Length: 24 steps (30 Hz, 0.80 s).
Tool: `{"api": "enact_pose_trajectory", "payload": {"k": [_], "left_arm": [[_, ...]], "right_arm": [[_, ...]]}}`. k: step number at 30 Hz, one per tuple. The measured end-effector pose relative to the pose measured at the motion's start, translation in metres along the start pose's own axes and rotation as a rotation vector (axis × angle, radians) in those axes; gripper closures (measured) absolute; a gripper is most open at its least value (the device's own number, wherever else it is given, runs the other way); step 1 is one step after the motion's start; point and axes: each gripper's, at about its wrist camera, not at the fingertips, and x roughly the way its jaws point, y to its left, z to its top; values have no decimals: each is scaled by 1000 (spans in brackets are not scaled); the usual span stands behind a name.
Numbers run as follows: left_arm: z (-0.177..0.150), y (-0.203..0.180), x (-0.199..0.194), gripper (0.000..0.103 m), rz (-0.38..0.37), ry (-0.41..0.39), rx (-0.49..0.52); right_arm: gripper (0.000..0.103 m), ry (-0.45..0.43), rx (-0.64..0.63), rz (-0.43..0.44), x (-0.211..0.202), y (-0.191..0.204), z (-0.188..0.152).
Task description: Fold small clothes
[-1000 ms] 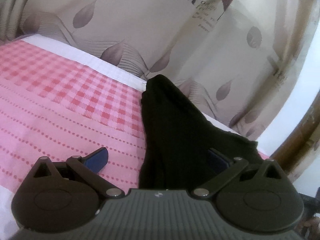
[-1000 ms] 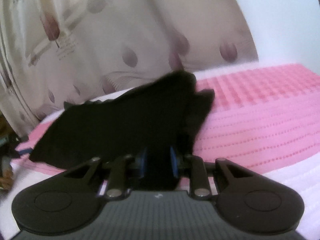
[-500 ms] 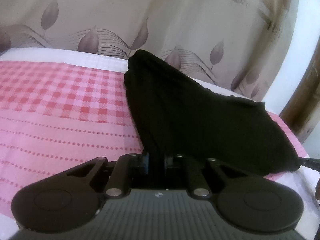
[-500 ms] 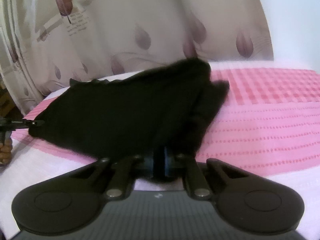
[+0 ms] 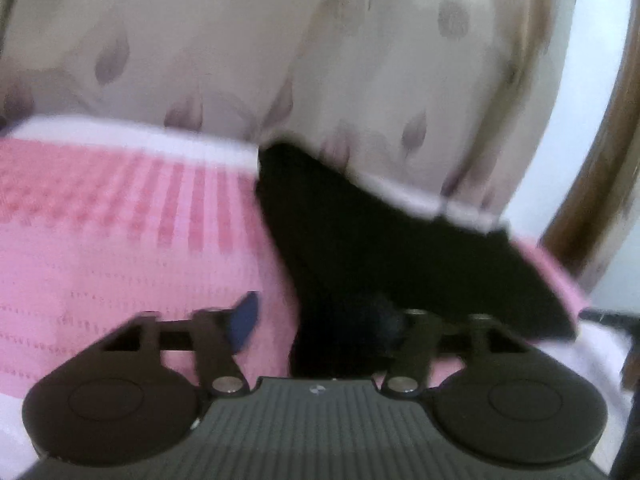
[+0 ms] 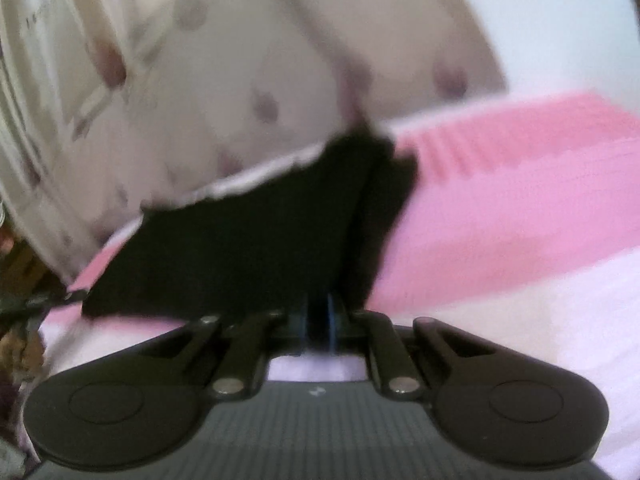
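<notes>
Two hand-held grippers, left hand-held gripper [image 5: 320, 324] just opening, spread wide over black garment [image 5: 384, 248], right hand-held gripper [image 6: 319, 322] clamping it

**Garment on the bed, between the two grippers**

A small black cloth garment [image 5: 360, 240] lies spread on the pink checked and dotted bed cover [image 5: 120, 240], close to the cover's far edge. Behind that edge hangs a beige leaf-printed curtain [image 5: 240, 60], and right of the curtain in the left wrist view stands a brown wooden frame [image 5: 592, 168]. The left gripper [image 5: 316, 320] sits at the garment's near left corner, one pad over the bare cover to the garment's left, the other hidden behind the cloth. The right gripper [image 6: 319, 320] sits at the garment's near right corner, with a fold of cloth [image 6: 319, 312] between its pads.
</notes>
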Motion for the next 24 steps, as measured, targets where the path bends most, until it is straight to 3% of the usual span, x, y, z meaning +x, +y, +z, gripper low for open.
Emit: {"api": "enact_pose_trajectory", "payload": {"k": [1, 2, 4, 6, 9, 12, 15, 16, 18, 19, 21, 23, 24], "left_arm": [[5, -3, -7, 10, 13, -54, -9], [10, -8, -11, 2, 30, -102, -17], [20, -19, -9, 1, 0, -156, -30], [30, -37, 9, 1, -30, -137, -15], [37, -56, 49, 3, -18, -63, 14], [31, -50, 82, 3, 13, -53, -16], [24, -27, 100, 3, 62, -51, -100], [22, -19, 104, 3, 79, -49, -134], [21, -1, 104, 3, 57, -52, -260], [20, 4, 101, 1, 62, -81, -288], [17, 12, 96, 1, 54, -118, -339], [17, 14, 96, 1, 46, -129, -356], [17, 13, 96, 1, 50, -132, -353]], "right_arm": [[93, -49, -29, -15, -4, 8, 7], [93, -84, -47, -9, -5, 15, 13], [93, -97, -97, 44, 9, 36, 28], [93, -68, -190, 53, 39, 63, 39], [93, 13, -360, 77, 96, 96, 48], [93, 105, -416, 79, 152, 102, 58], [93, 188, -318, -62, 201, 68, 75], [94, 199, -231, -148, 213, 46, 82], [93, 130, 18, -187, 210, 12, 96], [89, 52, 101, -182, 199, 5, 101], [89, -50, 76, -76, 181, 19, 105], [89, -11, -19, 44, 180, 49, 107], [89, 34, -75, 150, 184, 70, 105]]}}
